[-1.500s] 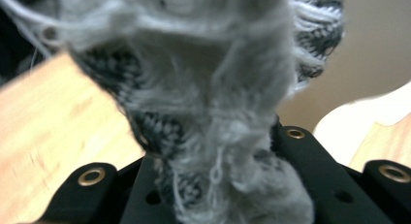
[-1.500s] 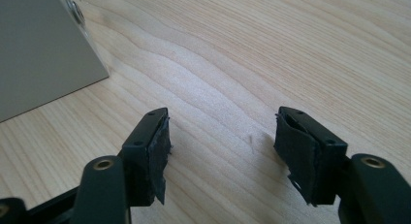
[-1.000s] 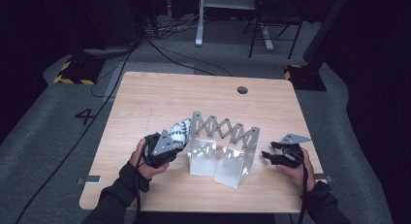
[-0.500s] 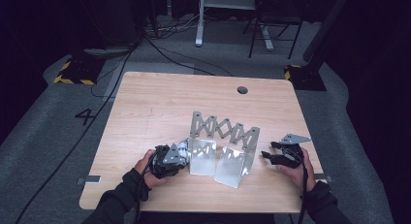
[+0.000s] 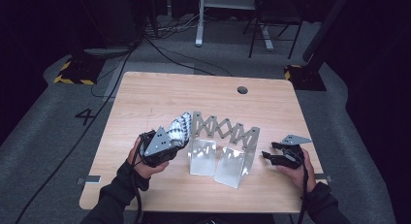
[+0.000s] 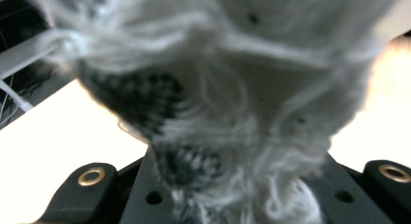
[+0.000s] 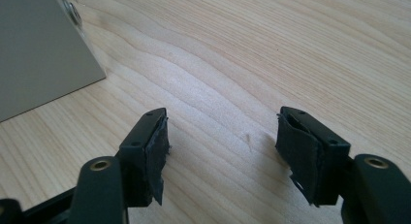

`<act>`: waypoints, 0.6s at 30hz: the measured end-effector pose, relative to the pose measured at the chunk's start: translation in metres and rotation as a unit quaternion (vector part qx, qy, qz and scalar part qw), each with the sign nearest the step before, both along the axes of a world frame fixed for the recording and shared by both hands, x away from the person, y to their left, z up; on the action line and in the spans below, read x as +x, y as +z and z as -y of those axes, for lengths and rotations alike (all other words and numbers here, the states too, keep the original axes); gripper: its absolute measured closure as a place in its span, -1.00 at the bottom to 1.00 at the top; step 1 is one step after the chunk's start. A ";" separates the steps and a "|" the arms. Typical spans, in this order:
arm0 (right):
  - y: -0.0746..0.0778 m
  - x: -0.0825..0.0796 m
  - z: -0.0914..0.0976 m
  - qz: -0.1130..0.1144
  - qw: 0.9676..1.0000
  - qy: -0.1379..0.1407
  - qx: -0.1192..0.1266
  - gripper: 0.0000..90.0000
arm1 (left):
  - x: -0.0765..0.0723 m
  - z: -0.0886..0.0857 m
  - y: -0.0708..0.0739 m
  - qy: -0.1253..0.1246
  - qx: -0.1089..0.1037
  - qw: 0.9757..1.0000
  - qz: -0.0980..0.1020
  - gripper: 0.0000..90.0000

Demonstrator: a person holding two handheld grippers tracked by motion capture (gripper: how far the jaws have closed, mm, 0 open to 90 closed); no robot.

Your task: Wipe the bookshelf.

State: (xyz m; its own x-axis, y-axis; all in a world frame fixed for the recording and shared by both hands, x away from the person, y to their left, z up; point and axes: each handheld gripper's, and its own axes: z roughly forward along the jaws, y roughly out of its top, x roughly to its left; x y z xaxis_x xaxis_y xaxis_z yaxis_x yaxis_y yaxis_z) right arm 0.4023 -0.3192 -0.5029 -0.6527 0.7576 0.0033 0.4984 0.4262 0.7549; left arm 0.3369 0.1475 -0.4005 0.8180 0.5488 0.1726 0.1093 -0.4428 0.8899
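knit sock (image 5: 178,128) | clamped in left gripper (image 5: 162,144), held above table (image 5: 145,98) beside folding metal rack (image 5: 223,146) | right gripper (image 5: 276,156) rests near table's right edge, jaws wide apart, nothing between | left gripper view: sock blurred, jaws hidden

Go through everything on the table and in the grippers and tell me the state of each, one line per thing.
Left gripper: shut on the knitted sock, lifted off the table.
Knitted sock: bunched, held in the air beside the rack's left end.
Right gripper: open, nothing between its pads, low over the table.
Metal accordion rack: stretched out, standing on the table.
Table: bare wood at the far half.
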 end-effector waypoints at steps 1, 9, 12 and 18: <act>0.000 0.000 0.000 0.000 1.000 0.000 0.000 -0.18 | 0.000 0.000 0.000 -0.001 0.001 1.000 0.001 0.66; 0.000 -0.002 0.001 0.001 1.000 -0.004 0.000 -0.21 | 0.006 0.007 -0.026 -0.018 0.043 0.998 -0.035 0.66; 0.000 -0.002 0.001 0.001 1.000 -0.004 0.000 -0.22 | 0.009 0.009 -0.040 -0.022 0.053 0.996 -0.062 0.66; 0.000 -0.002 0.001 0.000 1.000 -0.005 0.000 -0.23 | 0.015 0.016 -0.067 -0.030 0.094 0.990 -0.105 0.66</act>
